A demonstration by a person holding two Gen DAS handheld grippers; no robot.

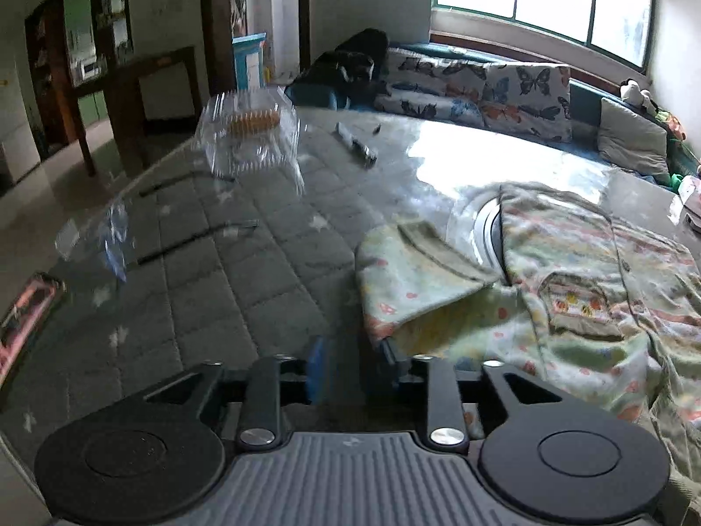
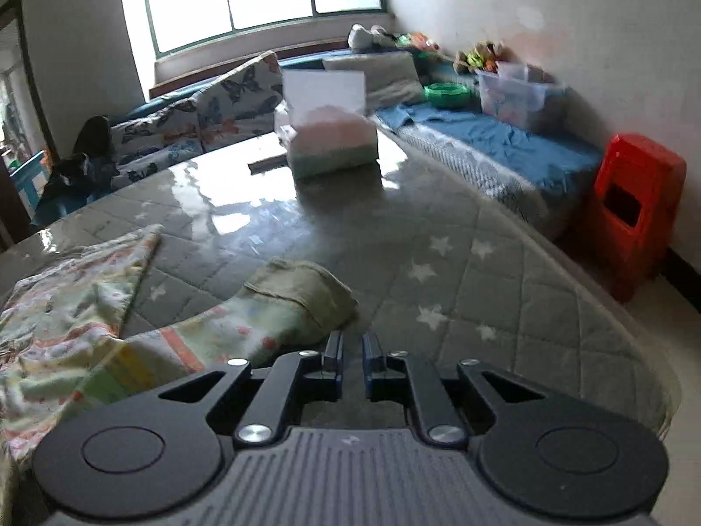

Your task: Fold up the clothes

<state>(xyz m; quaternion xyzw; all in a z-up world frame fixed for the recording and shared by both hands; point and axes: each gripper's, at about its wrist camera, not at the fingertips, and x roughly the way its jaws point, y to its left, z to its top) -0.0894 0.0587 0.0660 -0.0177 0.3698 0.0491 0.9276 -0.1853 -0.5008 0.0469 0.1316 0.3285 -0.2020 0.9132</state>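
Note:
A pale green child's garment with orange and yellow prints point(image 1: 582, 289) lies spread on the glass-covered quilted table point(image 1: 245, 271). Its left sleeve point(image 1: 416, 280) is folded back, cuff up. My left gripper point(image 1: 350, 366) is open at the sleeve's lower edge, its right finger against the cloth. In the right wrist view the garment point(image 2: 65, 307) lies at left, and its other sleeve with an olive cuff point(image 2: 302, 289) points right. My right gripper point(image 2: 352, 350) sits just right of that cuff, jaws a narrow gap apart, nothing between them.
A clear plastic box point(image 1: 249, 131) and a small dark object point(image 1: 357, 142) sit on the table's far side. A white and pink box point(image 2: 328, 131) stands on the table. A butterfly-print sofa point(image 1: 482, 92), a blue bed point(image 2: 495, 140) and a red stool point(image 2: 635, 210) surround the table.

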